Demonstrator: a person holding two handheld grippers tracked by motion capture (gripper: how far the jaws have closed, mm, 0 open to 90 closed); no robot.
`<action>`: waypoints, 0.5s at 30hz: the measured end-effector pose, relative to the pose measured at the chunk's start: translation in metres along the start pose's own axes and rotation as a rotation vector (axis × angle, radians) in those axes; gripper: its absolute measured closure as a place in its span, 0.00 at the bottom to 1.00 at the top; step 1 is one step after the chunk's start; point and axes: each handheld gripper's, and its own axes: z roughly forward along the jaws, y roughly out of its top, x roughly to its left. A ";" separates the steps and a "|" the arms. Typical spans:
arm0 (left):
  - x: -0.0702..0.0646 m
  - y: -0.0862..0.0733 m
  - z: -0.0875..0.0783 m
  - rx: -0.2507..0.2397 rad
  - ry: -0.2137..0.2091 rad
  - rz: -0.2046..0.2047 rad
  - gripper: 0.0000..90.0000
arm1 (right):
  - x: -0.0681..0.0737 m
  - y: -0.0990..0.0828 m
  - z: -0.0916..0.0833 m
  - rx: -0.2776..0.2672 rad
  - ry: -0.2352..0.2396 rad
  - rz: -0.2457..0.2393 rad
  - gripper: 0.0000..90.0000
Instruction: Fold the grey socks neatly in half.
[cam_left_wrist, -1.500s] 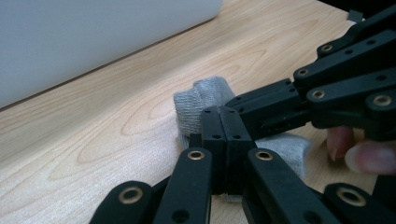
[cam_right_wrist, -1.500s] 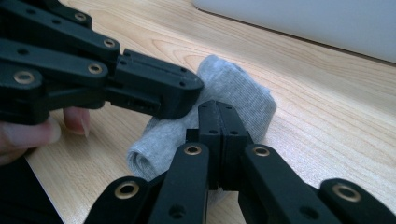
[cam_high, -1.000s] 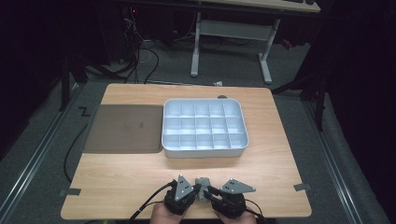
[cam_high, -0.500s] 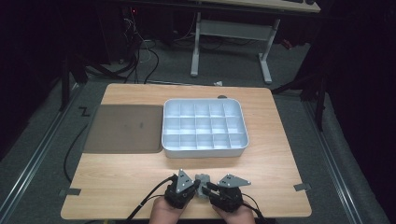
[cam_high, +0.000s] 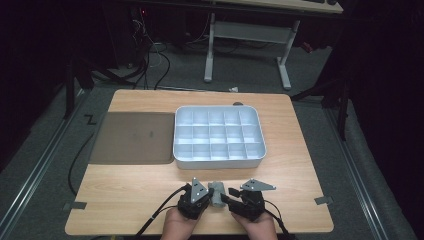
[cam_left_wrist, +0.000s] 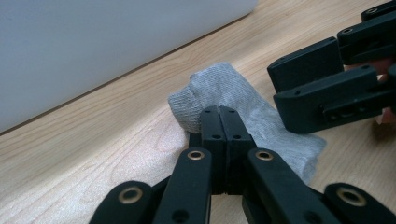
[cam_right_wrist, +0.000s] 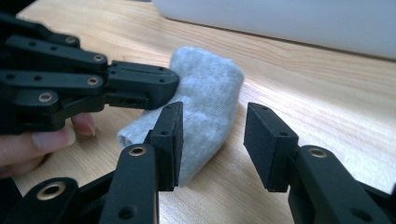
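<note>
A small grey sock, folded into a thick wad, lies on the wooden table near its front edge, between the two grippers. My left gripper is shut, its joined tips against the near edge of the sock; whether fabric is pinched cannot be told. From the right side my right gripper stands open. Its jaws have just been opening, and the end of the sock lies loosely between them without pressure from the pads. The left gripper reaches in from the left there.
A white tray with several compartments stands just beyond the sock, its wall close behind it. A dark mat lies left of the tray. A person's fingers show beside the left gripper.
The right gripper's jaws have spread apart around the sock's end. Both hands sit slightly farther up the table than a second ago.
</note>
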 end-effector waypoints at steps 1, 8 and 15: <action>0.000 0.000 0.000 -0.003 0.002 -0.001 1.00 | -0.001 0.000 0.000 -0.003 0.003 0.013 0.64; -0.003 -0.001 0.000 -0.003 0.005 0.001 1.00 | -0.001 0.000 0.005 -0.020 0.056 0.092 0.57; -0.002 -0.002 -0.002 -0.003 0.002 -0.003 1.00 | -0.001 -0.003 0.011 0.023 0.069 0.107 0.53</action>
